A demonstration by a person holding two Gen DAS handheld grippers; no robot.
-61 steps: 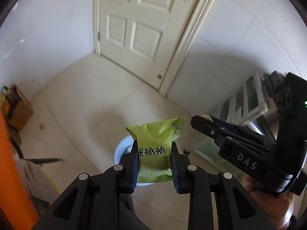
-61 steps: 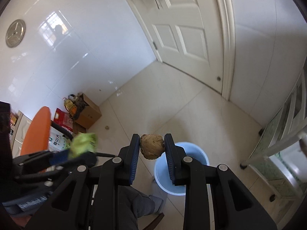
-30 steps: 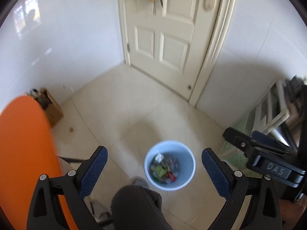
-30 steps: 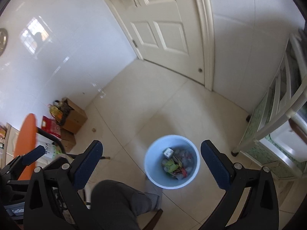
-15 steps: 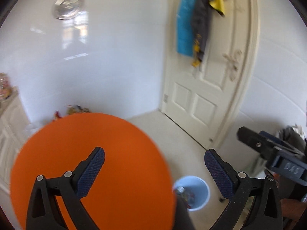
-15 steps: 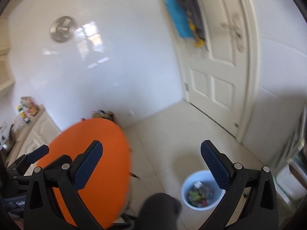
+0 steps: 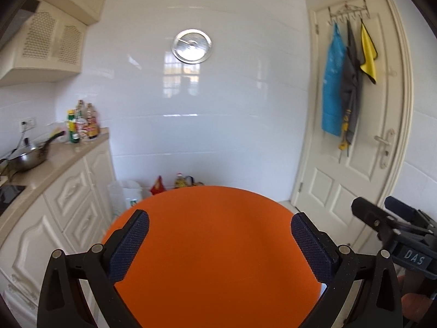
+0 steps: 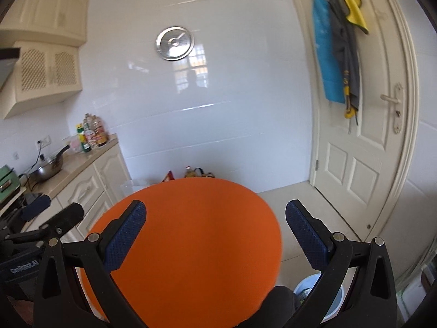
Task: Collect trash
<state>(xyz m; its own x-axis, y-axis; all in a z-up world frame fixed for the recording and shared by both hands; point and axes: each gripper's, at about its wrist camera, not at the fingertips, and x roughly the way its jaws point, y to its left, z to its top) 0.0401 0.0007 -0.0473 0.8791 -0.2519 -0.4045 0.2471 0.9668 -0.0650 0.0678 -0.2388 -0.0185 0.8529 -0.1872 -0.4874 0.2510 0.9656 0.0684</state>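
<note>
My left gripper (image 7: 220,243) is open and empty above a round orange table (image 7: 215,259). My right gripper (image 8: 215,235) is open and empty above the same orange table (image 8: 191,240). The blue trash bin (image 8: 331,300) shows at the lower right of the right wrist view, on the floor beside the table, partly hidden by my right finger. No trash shows on the table top. The right gripper also shows at the right edge of the left wrist view (image 7: 393,232).
A white door (image 8: 363,136) with hanging cloths stands at the right. A kitchen counter (image 7: 41,169) with a pan and bottles runs along the left. Bags and bottles (image 7: 177,183) sit on the floor by the back wall. A person's knee (image 8: 278,303) is below the table edge.
Both grippers let go of the green packet and the brown lump over the bin, opened wide, then swung up and left from the bin to the orange table.
</note>
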